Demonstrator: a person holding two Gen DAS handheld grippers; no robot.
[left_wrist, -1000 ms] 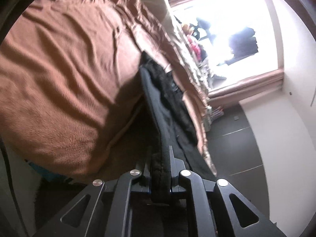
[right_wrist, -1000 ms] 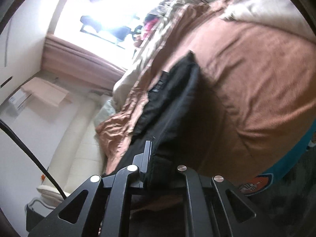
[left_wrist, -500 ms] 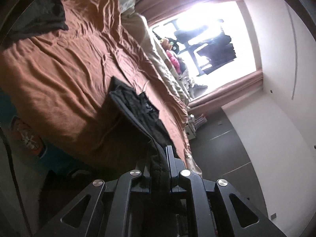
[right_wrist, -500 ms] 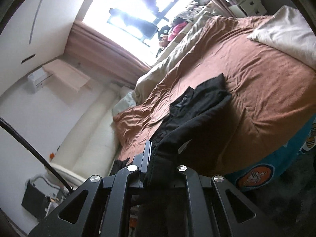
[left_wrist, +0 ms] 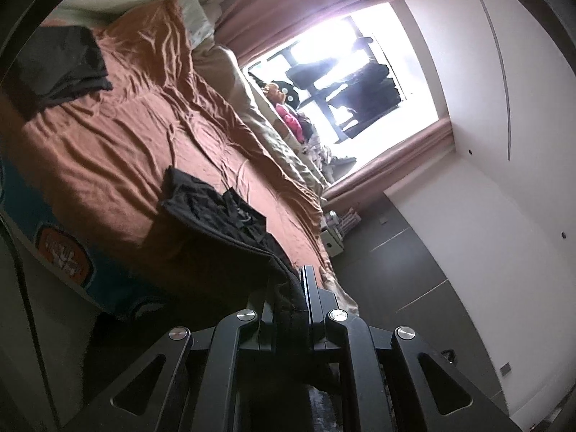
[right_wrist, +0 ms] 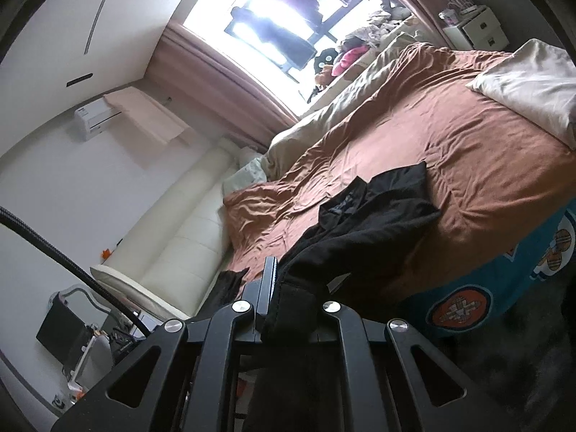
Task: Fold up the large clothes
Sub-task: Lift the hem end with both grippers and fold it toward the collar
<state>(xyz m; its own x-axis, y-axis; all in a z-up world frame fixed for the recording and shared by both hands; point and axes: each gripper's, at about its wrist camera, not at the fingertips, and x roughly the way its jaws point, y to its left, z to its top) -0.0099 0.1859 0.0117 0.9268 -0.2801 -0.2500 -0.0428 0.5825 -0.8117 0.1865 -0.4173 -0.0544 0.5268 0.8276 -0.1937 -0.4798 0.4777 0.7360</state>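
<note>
left gripper (left_wrist: pixel 292 298): clamped on an edge of the black garment (left_wrist: pixel 216 216)
right gripper (right_wrist: pixel 288 288): clamped on another edge of the black garment (right_wrist: pixel 378 216)
garment: far end laid crumpled on the brown bedsheet (left_wrist: pixel 108 151), near end lifted off the bed by both grippers
bed extras: white pillow (right_wrist: pixel 529 82); dark folded cloth (left_wrist: pixel 61 61) seen near the head end
background: bright window (right_wrist: pixel 284 18)

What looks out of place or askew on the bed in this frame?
The black garment lies bunched and crooked on the brown sheet, not flat, one end pinched in both tongs, left and right. Nothing looks spilled or damaged.
</note>
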